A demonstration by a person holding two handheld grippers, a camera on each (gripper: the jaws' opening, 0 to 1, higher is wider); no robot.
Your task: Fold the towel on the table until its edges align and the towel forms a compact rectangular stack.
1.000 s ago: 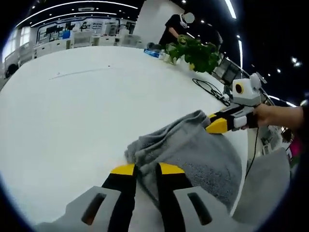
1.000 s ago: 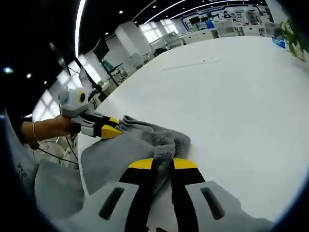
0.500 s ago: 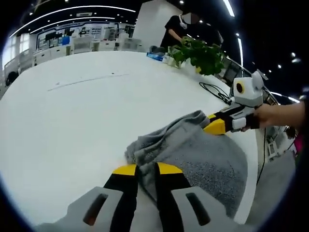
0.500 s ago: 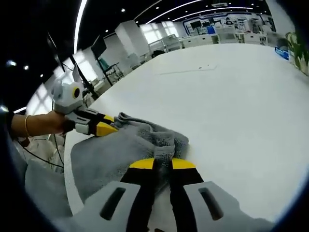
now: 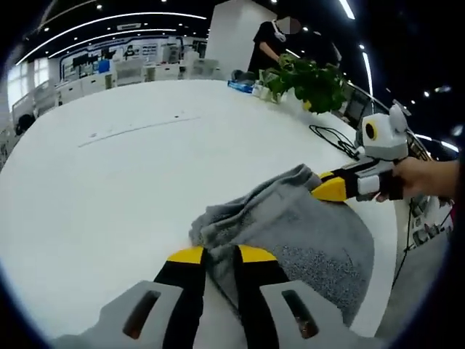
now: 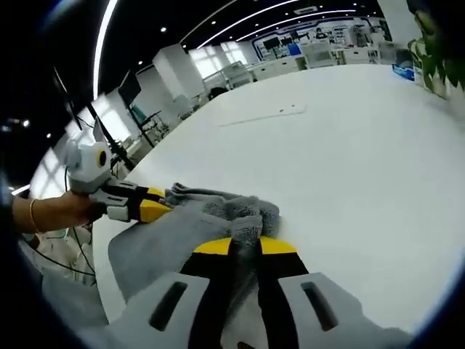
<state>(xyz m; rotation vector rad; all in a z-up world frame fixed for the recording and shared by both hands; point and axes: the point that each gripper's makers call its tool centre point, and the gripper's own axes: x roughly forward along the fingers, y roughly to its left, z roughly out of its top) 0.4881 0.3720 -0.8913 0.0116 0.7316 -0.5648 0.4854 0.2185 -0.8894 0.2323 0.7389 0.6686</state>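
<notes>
Around you, a big bright hall, no legible writing; the white counter (image 5: 109, 189) carries the grey towel (image 5: 305, 233) near its edge, bunched; your left tongs (image 5: 220, 254) and right tongs (image 6: 245, 246) each clamp a towel corner

An open-plan lab or office hall — strip ceiling lights (image 5: 109, 18), rows of desks (image 6: 320, 54).

A leafy green plant (image 5: 309, 78) stands at the far edge of the white tabletop (image 5: 123, 167), a black cable (image 5: 330, 137) coils nearby, and a person in black (image 5: 272, 43) stands behind it.
</notes>
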